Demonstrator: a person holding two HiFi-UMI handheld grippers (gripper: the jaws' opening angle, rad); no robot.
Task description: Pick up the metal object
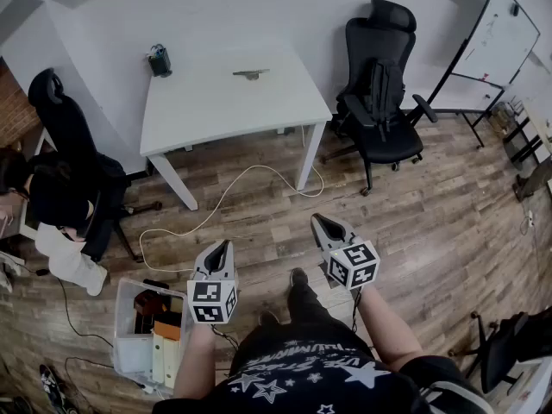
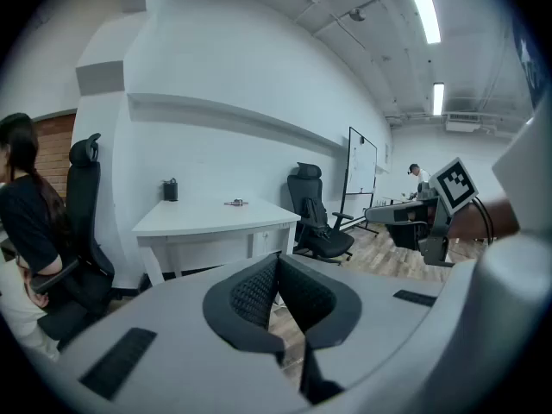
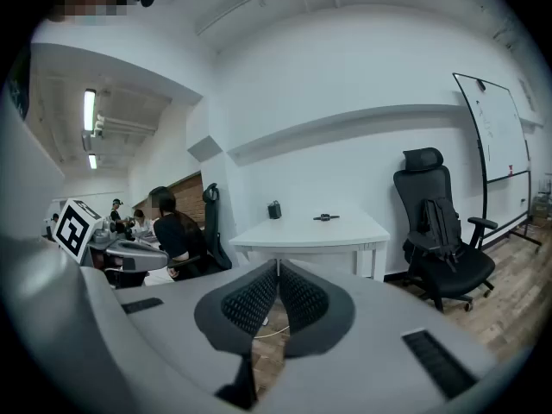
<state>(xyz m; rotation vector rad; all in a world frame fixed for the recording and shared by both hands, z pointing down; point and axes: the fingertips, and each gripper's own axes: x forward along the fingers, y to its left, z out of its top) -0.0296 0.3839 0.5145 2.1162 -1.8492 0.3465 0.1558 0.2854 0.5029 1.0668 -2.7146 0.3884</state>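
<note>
A small metal object (image 1: 251, 74) lies on the white table (image 1: 207, 110), near its far edge; it also shows as a small dark shape, the metal object (image 2: 235, 203) in the left gripper view and the metal object (image 3: 325, 217) in the right gripper view. My left gripper (image 1: 219, 250) and right gripper (image 1: 323, 225) hang over the wooden floor, well short of the table. Both are shut, jaw tips touching with nothing between them, as the left gripper (image 2: 278, 259) and right gripper (image 3: 278, 266) show in their own views.
A dark container (image 1: 159, 60) stands at the table's far left corner. A black office chair (image 1: 379, 84) and a whiteboard (image 1: 500, 37) are to the right, another chair and a seated person (image 1: 52, 205) to the left. A white cable (image 1: 216, 205) trails on the floor; a plastic bin (image 1: 129, 335) sits near my left.
</note>
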